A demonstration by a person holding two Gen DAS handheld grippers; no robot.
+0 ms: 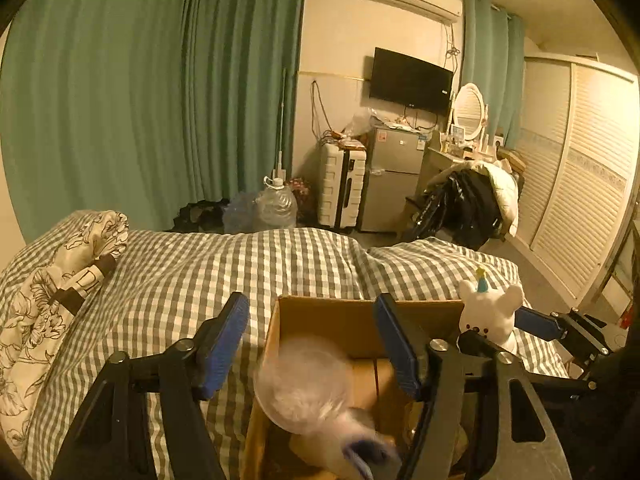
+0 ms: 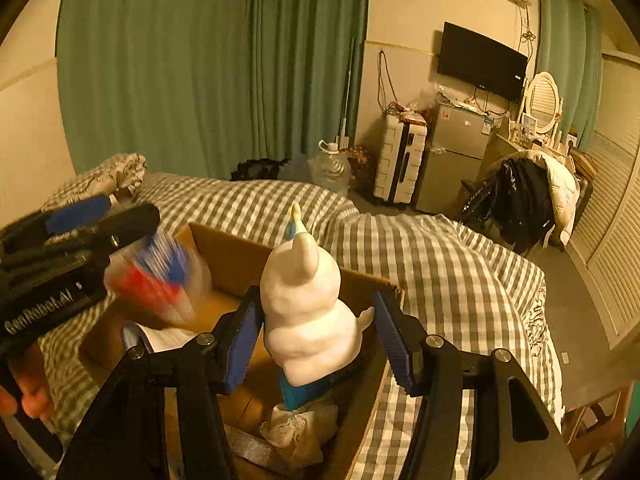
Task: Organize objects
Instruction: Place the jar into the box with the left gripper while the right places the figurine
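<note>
Two grippers are over the cardboard box [image 1: 352,320] on the checked bedspread [image 1: 200,264]. Left gripper [image 1: 312,344] has its blue pads [image 1: 224,344] spread wide, nothing between them, and a blurred clear plastic item [image 1: 308,388] with a blue-and-red label sits just below the tips, over the box's open top. Whether it touches anything is lost in the blur. From the right wrist view that same blurred item [image 2: 160,280] shows as a smear of red and blue beside the left gripper's black body, above the box's near-left corner.

Right gripper [image 2: 316,340] is spread too, and the white toy [image 2: 308,312] with a pointed party hat stands upright in the gap. The left-side pad [image 2: 242,344] sits right against the toy's flank; the other one stands clearly apart from it. The toy's base is down inside the box [image 2: 248,256], on a blue piece, with a lace-trimmed cloth bundle [image 2: 296,428] under it.

Further out, a flower-print pillow [image 1: 52,292] lies at the bed's left edge. Beyond the bed: green curtains [image 1: 160,100], a water jug [image 1: 276,204], a white suitcase [image 1: 342,184], a small fridge [image 1: 394,176] and a wall television [image 1: 410,80].
</note>
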